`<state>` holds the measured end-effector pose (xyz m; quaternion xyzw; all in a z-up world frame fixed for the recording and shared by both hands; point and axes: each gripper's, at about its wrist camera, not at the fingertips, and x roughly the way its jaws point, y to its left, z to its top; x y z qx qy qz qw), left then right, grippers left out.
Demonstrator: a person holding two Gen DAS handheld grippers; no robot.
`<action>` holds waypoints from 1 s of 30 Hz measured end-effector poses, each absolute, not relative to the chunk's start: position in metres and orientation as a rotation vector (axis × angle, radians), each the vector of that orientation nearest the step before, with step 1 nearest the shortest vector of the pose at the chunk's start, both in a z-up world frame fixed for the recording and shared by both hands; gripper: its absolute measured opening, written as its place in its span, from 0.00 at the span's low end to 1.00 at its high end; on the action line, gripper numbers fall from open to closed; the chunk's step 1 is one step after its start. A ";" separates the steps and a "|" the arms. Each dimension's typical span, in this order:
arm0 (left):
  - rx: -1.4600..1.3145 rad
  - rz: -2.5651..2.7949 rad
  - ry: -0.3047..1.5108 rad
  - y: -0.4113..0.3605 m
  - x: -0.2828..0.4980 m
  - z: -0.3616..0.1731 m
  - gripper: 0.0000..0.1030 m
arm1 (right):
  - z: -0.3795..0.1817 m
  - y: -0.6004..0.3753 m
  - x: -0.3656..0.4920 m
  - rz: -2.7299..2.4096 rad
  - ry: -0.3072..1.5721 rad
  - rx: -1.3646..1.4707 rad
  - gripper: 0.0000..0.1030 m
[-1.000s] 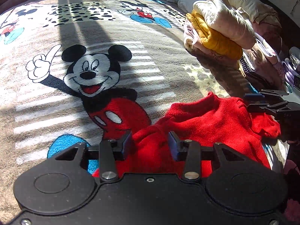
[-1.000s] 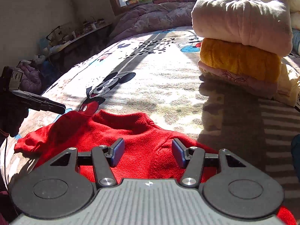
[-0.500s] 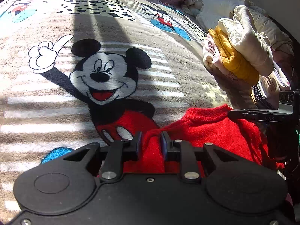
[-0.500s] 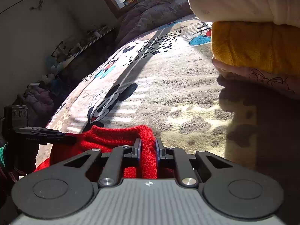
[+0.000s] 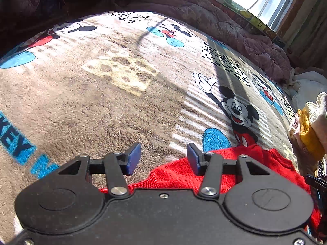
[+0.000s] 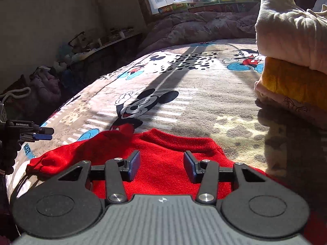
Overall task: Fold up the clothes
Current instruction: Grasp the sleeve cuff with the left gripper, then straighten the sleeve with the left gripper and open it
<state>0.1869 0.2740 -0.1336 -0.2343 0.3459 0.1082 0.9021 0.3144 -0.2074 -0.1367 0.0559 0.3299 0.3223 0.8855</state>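
The left gripper (image 5: 163, 159) hangs with its jaws spread wide and nothing between them, just off the sweater's (image 6: 163, 163) left edge. The red sweater lies spread on the Mickey blanket (image 6: 204, 85), collar toward the window, one sleeve trailing out to the left. The right gripper (image 6: 161, 166) hovers over the sweater's chest, jaws likewise apart and empty. This looks like a pause between folds: the garment is laid out but not yet folded. The next move probably calls for pinching the loose sleeve or a side edge and carrying it across the body. No containers show; folded clothes sit in a stack (image 6: 294, 57) at far right.
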 end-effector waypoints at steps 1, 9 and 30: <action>-0.519 0.250 0.708 0.281 0.173 -0.137 0.47 | -0.138 -0.187 0.317 0.697 0.699 0.105 0.35; -0.650 0.318 0.710 0.287 0.130 -0.167 0.52 | -0.143 -0.069 0.347 0.761 0.760 0.147 0.31; -0.536 0.448 0.623 0.278 0.113 -0.156 0.35 | -0.151 -0.100 0.305 0.641 0.725 0.076 0.31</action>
